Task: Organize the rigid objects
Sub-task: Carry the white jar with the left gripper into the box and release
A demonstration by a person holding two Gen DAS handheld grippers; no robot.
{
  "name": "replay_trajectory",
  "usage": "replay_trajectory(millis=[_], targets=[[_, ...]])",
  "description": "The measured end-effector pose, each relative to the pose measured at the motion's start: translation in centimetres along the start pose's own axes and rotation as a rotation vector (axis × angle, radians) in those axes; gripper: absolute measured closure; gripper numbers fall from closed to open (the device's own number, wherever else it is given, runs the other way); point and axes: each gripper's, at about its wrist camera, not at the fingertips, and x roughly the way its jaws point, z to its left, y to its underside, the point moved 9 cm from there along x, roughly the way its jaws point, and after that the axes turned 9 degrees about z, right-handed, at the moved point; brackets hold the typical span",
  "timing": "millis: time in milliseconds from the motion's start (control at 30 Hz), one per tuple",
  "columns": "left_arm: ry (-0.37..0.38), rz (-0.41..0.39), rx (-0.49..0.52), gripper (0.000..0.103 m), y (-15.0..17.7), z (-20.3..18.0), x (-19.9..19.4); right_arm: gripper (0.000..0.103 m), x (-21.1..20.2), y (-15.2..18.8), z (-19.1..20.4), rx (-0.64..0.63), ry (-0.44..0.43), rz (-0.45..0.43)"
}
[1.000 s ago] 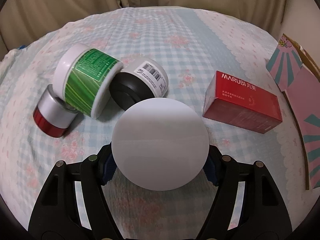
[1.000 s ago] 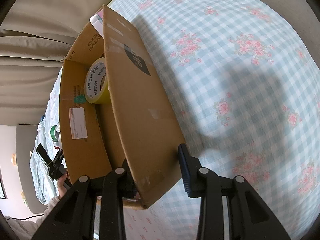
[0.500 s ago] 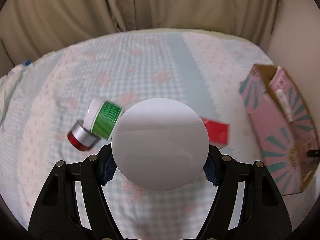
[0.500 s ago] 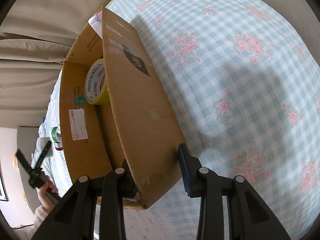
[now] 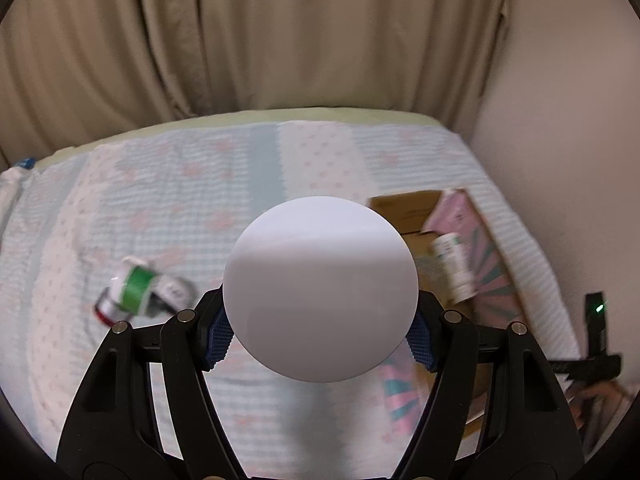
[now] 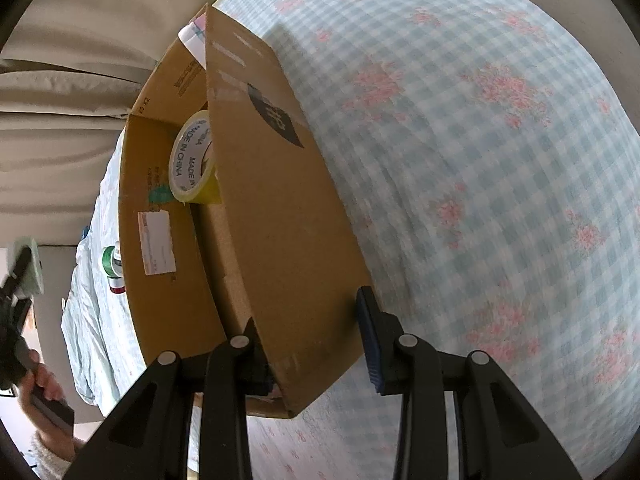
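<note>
White jar [image 5: 320,288] in left tool [image 5: 320,332]

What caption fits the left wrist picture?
Left gripper holds a white jar above the bed, box nearby.

Blurred jars [image 5: 138,292] behind white lid [image 5: 320,288]

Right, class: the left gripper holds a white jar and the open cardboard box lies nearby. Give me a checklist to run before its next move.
1. White jar clamped between the left gripper pads: ok.
2. Right gripper shut on the cardboard box wall: ok.
3. Box top open: ok.
4. Free room inside beside the tape roll and bottle: cannot tell.
5. Green jar lying on the bed, away from the box: ok.
</note>
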Motion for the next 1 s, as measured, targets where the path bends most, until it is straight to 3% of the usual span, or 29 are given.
replay_trajectory(millis=[267,467,767,967,1000], targets=[[0.080,0.029,0.022,0.035,-0.7,-8.2,3.1,0.071,0.3,-0.2,0.3,-0.005,0.001,0.006],[0.108,0.093,0.041,0.035,0.2,-13.0,7.7,0.071,0.3,-0.3,0.2,-0.007,-0.002,0.007],[0.076,0.186,0.028,0.035,2.7,-14.5,13.4,0.071,0.3,-0.3,0.2,-0.020,-0.004,0.018],[0.061,0.237,0.034,0.035,3.5,-14.6,13.7,0.071,0.3,-0.3,0.1,-0.019,-0.007,0.023],[0.061,0.243,0.046,0.029,3.5,-14.9,13.5,0.071,0.3,-0.3,0.1,-0.018,-0.008,0.023]])
